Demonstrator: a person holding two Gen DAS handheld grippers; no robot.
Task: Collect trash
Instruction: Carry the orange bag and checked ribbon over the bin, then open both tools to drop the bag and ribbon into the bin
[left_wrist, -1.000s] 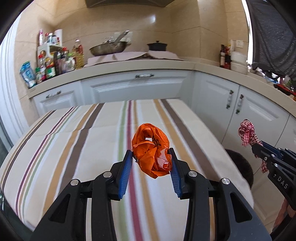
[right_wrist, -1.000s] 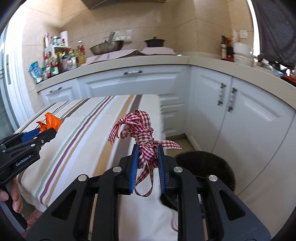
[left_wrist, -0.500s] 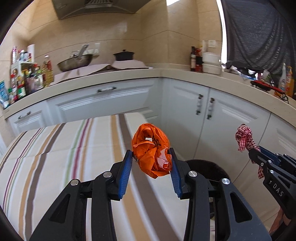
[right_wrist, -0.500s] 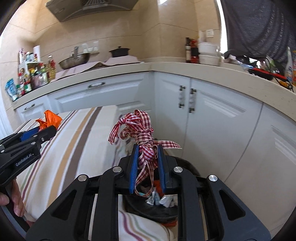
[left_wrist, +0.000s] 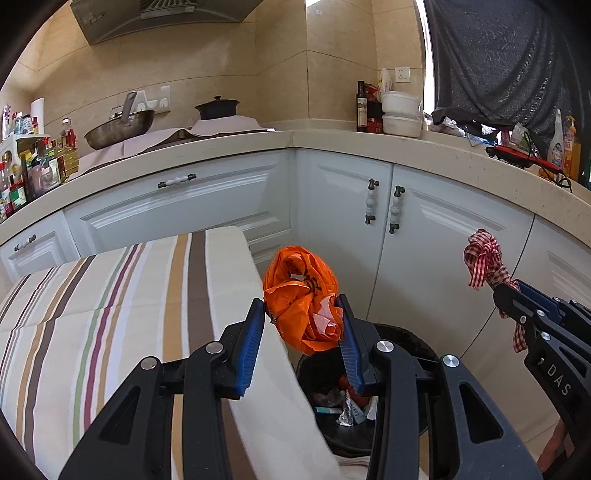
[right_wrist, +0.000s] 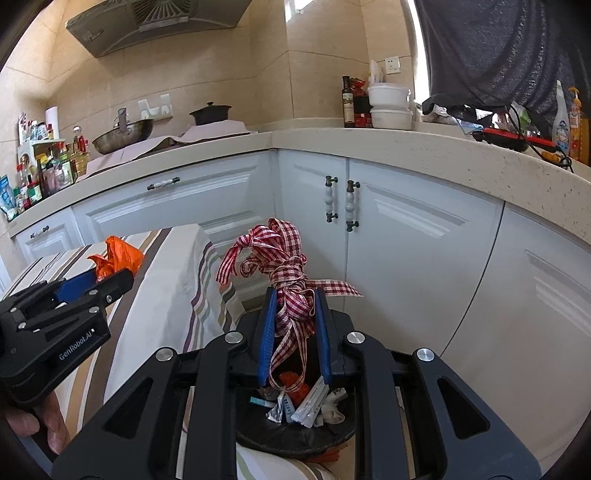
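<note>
Orange plastic bag (left_wrist: 301, 295): crumpled thin film, bunched into a loose ball. Judged very light, soft, and slippery; it will spring back when let go and may cling to a pad. A grip across the bulk of the wad suits it, since there is no stiff edge to take. It hangs in the air past the edge of the striped worktop (left_wrist: 110, 302), above and just short of the black bin (left_wrist: 413, 341) on the floor.

Red-and-white checked ribbon (right_wrist: 286, 273): knotted bundle of woven tape with loose tails. Judged light, limp, not fragile; the tails can snag on the tongs or trail over the bin rim. The knot is the best hold. It sits above the bin (right_wrist: 295, 439), one tail hanging down toward the trash already inside (wrappers, a foil strip, something red).

Left tongs (left_wrist: 301, 332): jaws part-open, clamped on the orange bag from both sides. The right-hand pad presses into the film; contact at the left-hand pad is less clear, the film may only brush it there.

Right tongs (right_wrist: 293, 328): jaws narrow, closed on the ribbon bundle just under the knot, ribbon filling the gap between the blue pads.

Both pieces are held off any surface and neither is in the bin yet.
</note>
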